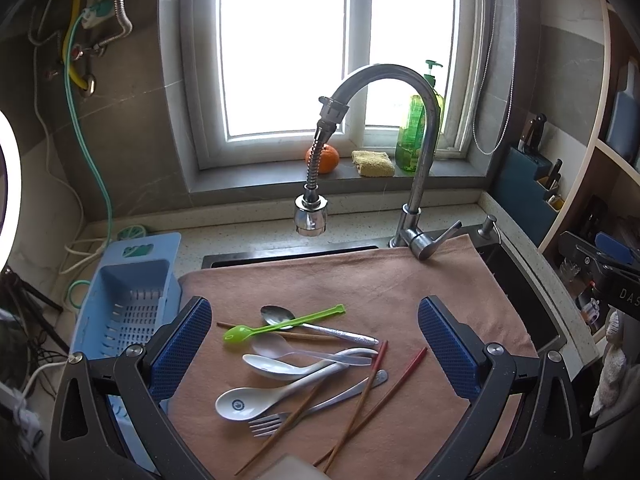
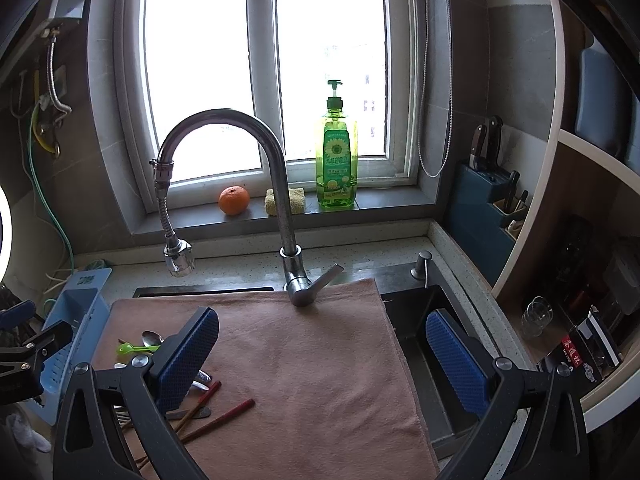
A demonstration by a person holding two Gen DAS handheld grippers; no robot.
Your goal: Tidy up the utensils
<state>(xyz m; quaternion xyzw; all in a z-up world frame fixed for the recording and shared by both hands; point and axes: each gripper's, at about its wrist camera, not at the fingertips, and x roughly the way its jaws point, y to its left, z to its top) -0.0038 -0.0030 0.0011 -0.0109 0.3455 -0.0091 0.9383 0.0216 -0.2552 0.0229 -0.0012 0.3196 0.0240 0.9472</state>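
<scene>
Utensils [image 1: 304, 364] lie piled on the pink towel [image 1: 400, 280] over the sink: green spoon [image 1: 256, 330] across a metal spoon [image 1: 276, 314], white spoons, fork [image 1: 268, 424], chopsticks [image 1: 396, 380]. Your left gripper [image 1: 314, 350] hovers over them, jaws wide, empty. Blue basket [image 1: 128, 296] sits just left of the towel. Your right gripper [image 2: 322, 360] hangs over bare towel, jaws wide.

Spoons [image 1: 256, 396], a fork [image 1: 272, 424] and chopsticks [image 1: 372, 396] lie crisscrossed (one spoon apparently clear plastic) beside an empty blue basket [image 1: 128, 308].
</scene>
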